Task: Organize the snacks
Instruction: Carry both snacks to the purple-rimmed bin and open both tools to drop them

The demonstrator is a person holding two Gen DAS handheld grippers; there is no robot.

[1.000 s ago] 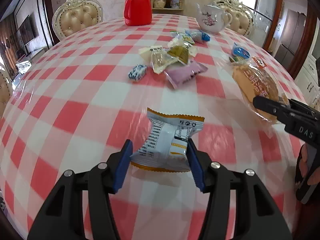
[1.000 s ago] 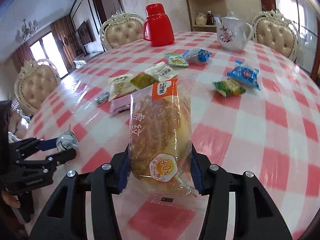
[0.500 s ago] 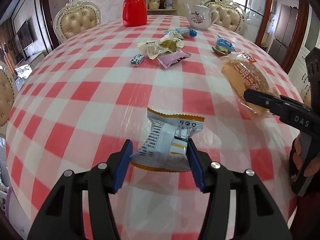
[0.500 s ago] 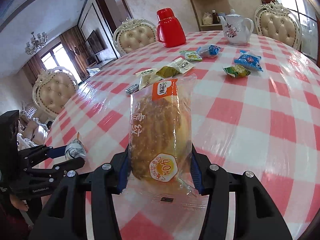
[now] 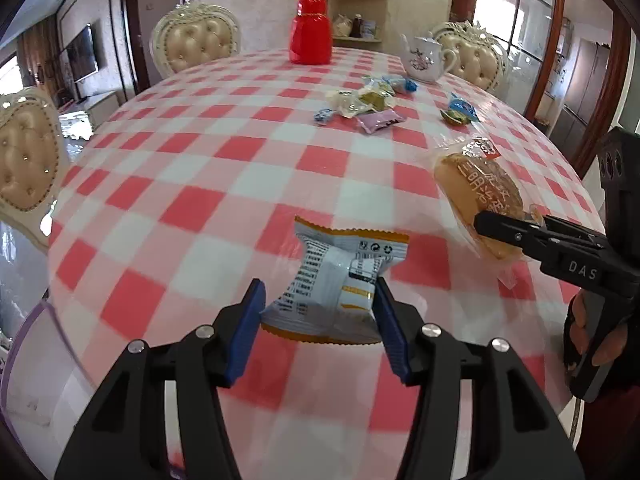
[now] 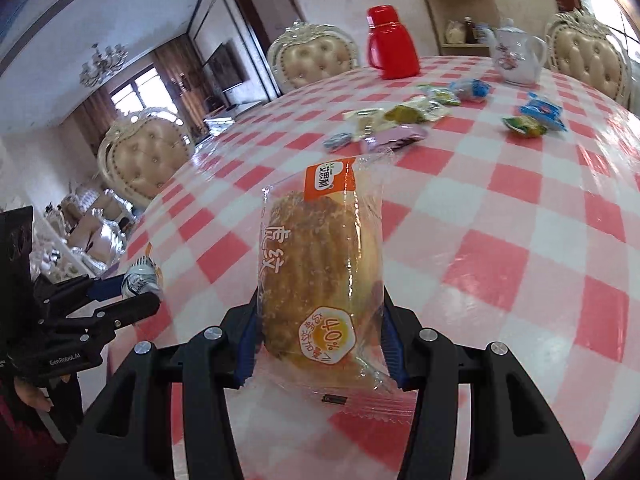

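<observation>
Beyond, loose snacks (image 5: 362, 110) lie near the teapot (image 5: 424, 60).

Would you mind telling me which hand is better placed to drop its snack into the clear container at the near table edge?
Left, probably: the left gripper, clamping the white orange-trimmed packet, is right beside the clear container; the right gripper, holding the wrapped bread, is farther away.

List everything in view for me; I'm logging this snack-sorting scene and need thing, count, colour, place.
White packet: one, white with orange edges, in left gripper.
Bread pack: one, clear wrap, golden bread, in right gripper.
Loose snacks: about nine, mixed colours, far side of table.
Red flask: one, far edge.
Teapot: one, white floral, far right.
Table: one, red-white check cloth.
Chairs: at least three, cream, around table.
Left gripper: black, blue pads.
Right gripper: likewise.
</observation>
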